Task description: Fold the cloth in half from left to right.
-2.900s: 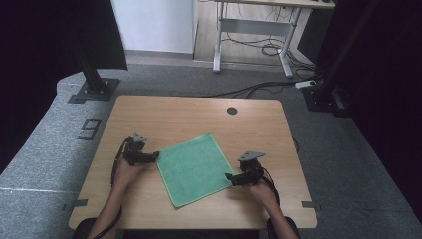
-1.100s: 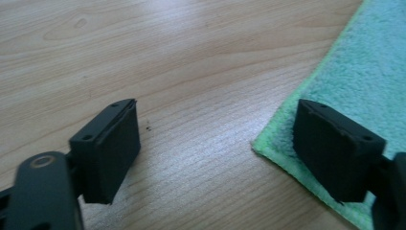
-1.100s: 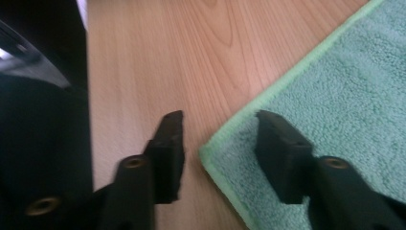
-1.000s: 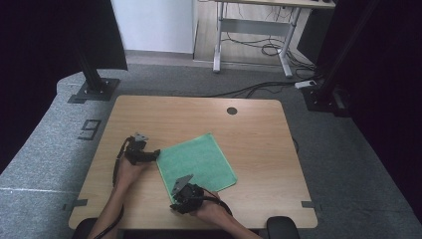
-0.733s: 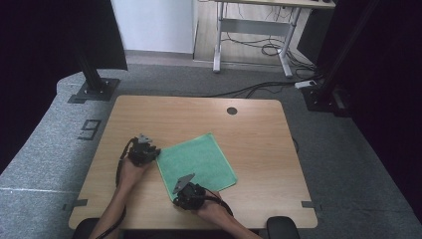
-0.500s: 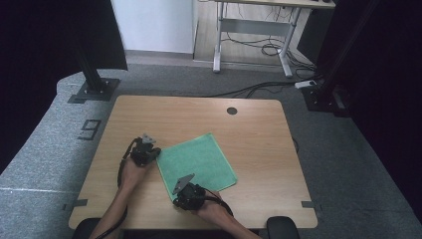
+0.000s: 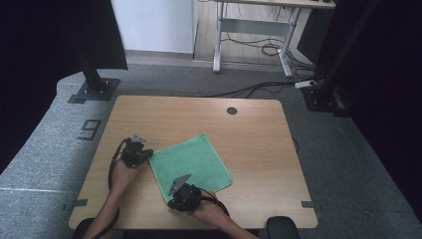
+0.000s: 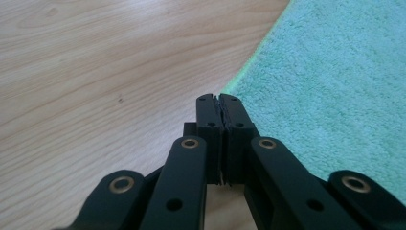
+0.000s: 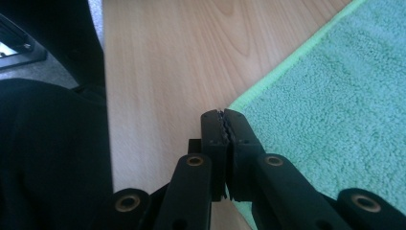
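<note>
The green towel (image 7: 191, 164) lies flat on the wooden table (image 7: 259, 144), turned at an angle to the table edges. The left tongs (image 7: 141, 154) sit at the towel's left corner; the right tongs (image 7: 180, 197) sit at its near corner, close to the front edge of the table.

Left gripper view: the left tongs (image 8: 219, 101) have both jaws pressed together, tips right at the towel (image 8: 335, 81) corner. Whether cloth is pinched between them cannot be told. Right gripper view: the right tongs (image 9: 223, 116) are likewise closed, tips against the pale hem of the towel (image 9: 335, 96); a hold on the hem cannot be confirmed.

Step in hand, as judged: take two adjacent corners for a fold.
- Confirm that each pair of tongs holds cloth, not bare wood. If not, part the jaws, slide one jaw under the hem, and close again.
- Lift both corners together and level, so the edge between them stays taut.
- Carry that edge away from the tongs toward the far edge of the towel, and align the hems before release.

Surroundings: a round cable hole (image 7: 232, 110) lies well beyond the towel, clear of the path. The cables trailing from the tongs lie over the forearms; keep them off the cloth. A dark sleeve (image 9: 48, 158) sits just left of the right tongs
</note>
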